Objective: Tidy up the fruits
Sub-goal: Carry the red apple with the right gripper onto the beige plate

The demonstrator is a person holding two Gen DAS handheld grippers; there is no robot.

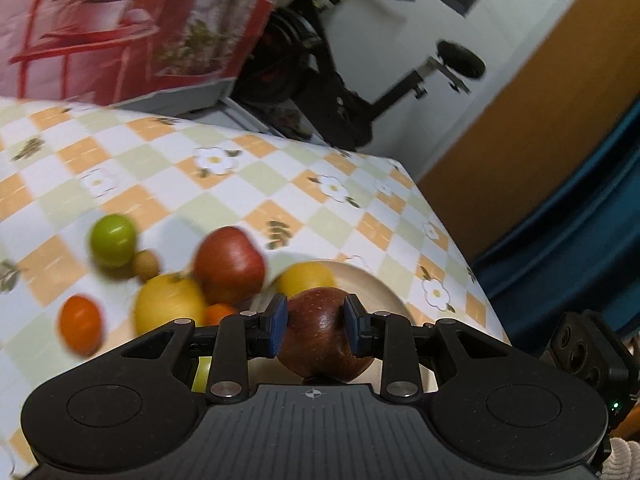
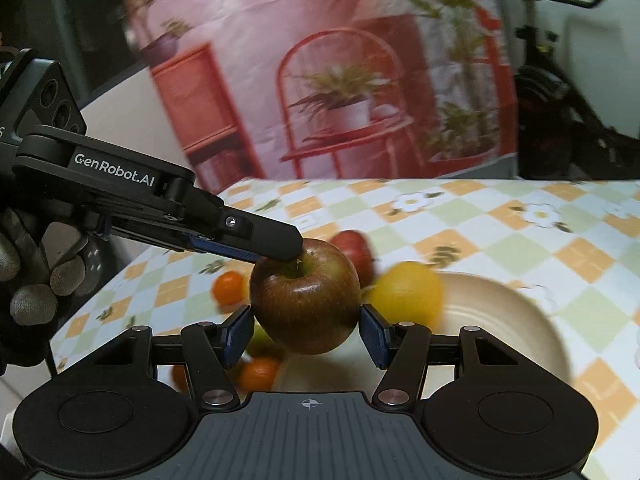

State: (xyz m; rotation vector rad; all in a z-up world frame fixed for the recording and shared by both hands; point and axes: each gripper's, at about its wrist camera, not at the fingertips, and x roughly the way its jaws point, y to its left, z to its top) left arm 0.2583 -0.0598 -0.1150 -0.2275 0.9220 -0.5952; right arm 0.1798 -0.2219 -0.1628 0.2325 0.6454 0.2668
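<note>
Your left claw [image 1: 316, 326] grips the apple [image 1: 320, 332] above the plate [image 1: 384, 292]; your right claw [image 2: 307, 330] brackets it, grip unclear.

Left gripper [image 1: 316, 326] clamped shut; right gripper [image 2: 307, 334] fingers spread.

This is a home. A table [image 1: 168, 184] has a checked flower cloth, an exercise bike [image 1: 320, 80] stands behind it, and a plant picture [image 2: 340, 88] hangs nearby.

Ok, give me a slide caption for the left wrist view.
Left gripper clamps a red apple above the plate, other fruit scattered on the checkered tablecloth.
</note>
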